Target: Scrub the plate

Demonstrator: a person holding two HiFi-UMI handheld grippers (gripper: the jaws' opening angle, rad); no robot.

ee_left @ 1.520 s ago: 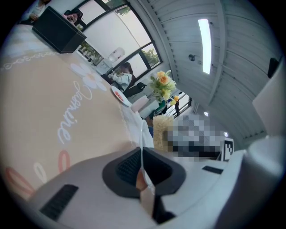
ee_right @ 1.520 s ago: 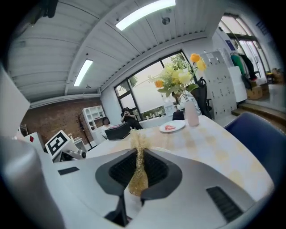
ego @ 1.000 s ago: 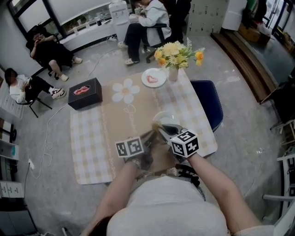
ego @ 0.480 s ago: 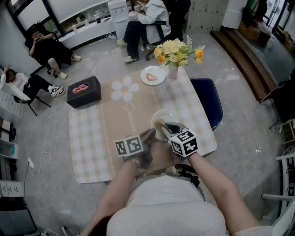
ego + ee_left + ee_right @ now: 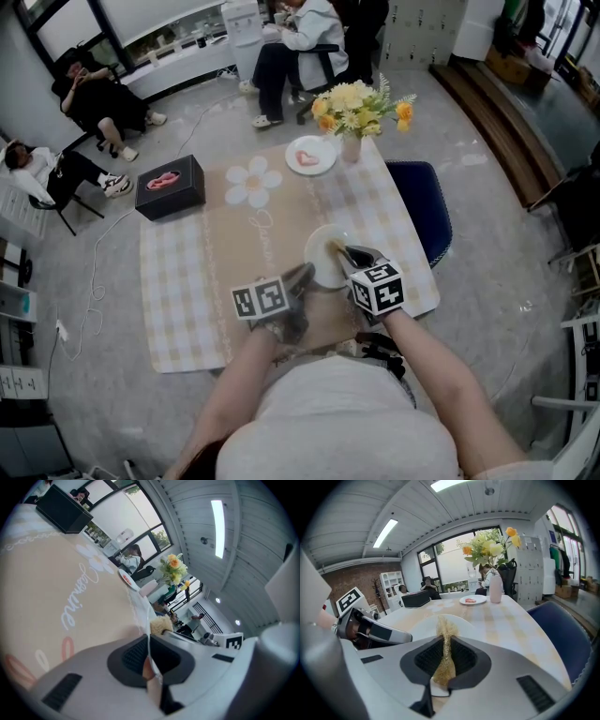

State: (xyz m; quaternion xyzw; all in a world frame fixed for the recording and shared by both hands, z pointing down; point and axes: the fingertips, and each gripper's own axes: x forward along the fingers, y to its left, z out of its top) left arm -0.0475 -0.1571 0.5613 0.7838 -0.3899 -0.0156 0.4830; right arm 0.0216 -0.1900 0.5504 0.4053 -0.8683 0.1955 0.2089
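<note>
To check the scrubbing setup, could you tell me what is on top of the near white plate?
A golden scrub pad, shut in the right gripper, lies on the plate; the left gripper pinches its rim. The surface beneath the pad is covered.

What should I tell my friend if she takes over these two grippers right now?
Left gripper: shut on the rim of the white plate, steadying it.
Right gripper: shut on the golden scrubber, whose free end reaches over the plate; actual contact cannot be told.
The plate sits on the beige tablecloth, near the person's edge of the table.
Done: both things are gripped. The plate shows no clear dirt, so how much has been scrubbed cannot be read.
Left, probably: rub the scrubber across the plate while the left gripper holds the rim, then let go of both.
</note>
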